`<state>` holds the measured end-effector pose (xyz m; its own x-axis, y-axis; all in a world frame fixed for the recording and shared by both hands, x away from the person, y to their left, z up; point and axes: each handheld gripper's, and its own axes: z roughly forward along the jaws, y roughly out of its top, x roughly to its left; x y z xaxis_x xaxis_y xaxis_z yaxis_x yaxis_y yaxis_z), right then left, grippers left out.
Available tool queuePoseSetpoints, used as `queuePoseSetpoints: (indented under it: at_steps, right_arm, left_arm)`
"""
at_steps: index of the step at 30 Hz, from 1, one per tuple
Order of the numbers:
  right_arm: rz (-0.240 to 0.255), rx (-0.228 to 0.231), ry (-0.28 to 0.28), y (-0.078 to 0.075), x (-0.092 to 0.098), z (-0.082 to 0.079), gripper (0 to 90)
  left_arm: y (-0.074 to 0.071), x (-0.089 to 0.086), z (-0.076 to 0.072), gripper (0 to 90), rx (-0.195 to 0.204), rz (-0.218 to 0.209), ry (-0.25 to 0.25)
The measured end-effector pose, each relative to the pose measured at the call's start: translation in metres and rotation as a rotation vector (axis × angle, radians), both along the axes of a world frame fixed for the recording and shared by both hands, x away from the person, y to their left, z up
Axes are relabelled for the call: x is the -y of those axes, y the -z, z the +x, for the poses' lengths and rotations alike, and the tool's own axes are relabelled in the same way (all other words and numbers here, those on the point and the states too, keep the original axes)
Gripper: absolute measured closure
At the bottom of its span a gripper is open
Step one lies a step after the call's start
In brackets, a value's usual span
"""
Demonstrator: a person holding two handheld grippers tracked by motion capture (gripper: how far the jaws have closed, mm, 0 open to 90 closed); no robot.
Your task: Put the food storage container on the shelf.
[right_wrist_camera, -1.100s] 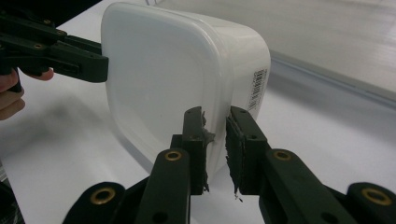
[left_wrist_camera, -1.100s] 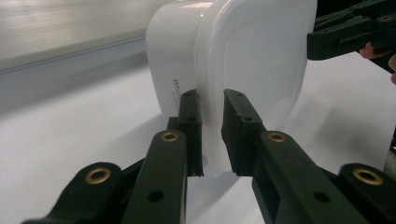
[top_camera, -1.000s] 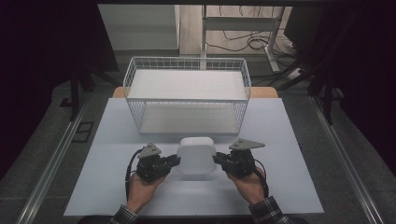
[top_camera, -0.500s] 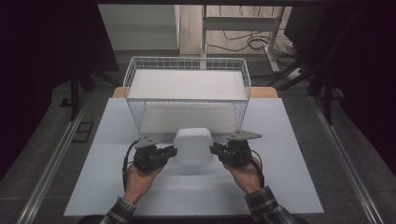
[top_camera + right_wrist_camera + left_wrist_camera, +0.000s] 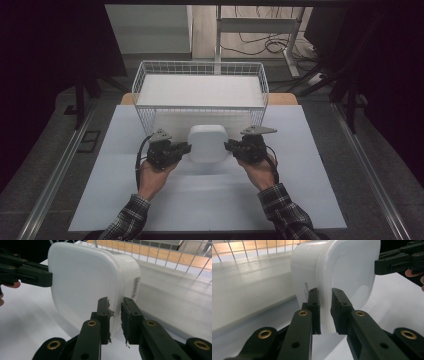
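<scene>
Where the white sheet [image 5: 200, 195] covers the table, a white lidded plastic container [image 5: 207, 143] is held between two grippers, just in front of the white wire basket [image 5: 200, 82]. The left gripper [image 5: 186, 148] is clamped on the container's left edge; in the left gripper view its jaws are seen closed narrowly on the protruding lid rim of the container [image 5: 342, 272]. The right gripper [image 5: 229, 146] is clamped on the opposite edge; in the right gripper view the rim of the container [image 5: 82, 280] is pinched likewise, and torn grey padding is seen on the jaw faces. A printed label is seen on the container's side wall in both gripper views. Whether the container is lifted off the sheet or resting on it cannot be told for certain. Plaid sleeves [image 5: 287, 215] are seen on both forearms. The basket interior is lined white.
</scene>
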<state>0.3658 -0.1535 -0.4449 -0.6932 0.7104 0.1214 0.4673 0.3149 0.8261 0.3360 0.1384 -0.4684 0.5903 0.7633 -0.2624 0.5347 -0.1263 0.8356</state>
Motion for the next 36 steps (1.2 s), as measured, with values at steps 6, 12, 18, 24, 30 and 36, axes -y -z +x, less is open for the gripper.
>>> queuePoseSetpoints:
  at_steps: [6,12,18,24,30,36]
  right_arm:
    - [0.005,-0.004,0.026,0.002,-0.002,0.018,75.9]
    - [-0.001,-0.012,0.044,0.006,-0.004,0.031,75.6]
    - [-0.008,-0.042,0.052,0.014,-0.004,0.037,75.4]
    - [-0.007,-0.062,0.063,0.020,-0.004,0.042,75.0]
    - [-0.019,-0.026,0.072,0.020,-0.007,0.047,71.0]
    - [-0.015,-0.022,0.095,0.022,-0.011,0.056,65.1]
  left_arm:
    - [0.000,0.001,0.019,78.6,0.000,0.006,-0.003]
    - [0.004,0.002,0.031,78.5,-0.021,0.007,-0.019]
    - [0.013,0.003,0.039,78.2,-0.049,0.011,-0.014]
    - [0.019,0.006,0.047,77.5,-0.060,0.004,-0.027]
    - [0.020,0.005,0.054,75.1,-0.040,-0.008,-0.026]
    - [0.019,0.011,0.061,68.3,-0.009,0.023,-0.063]
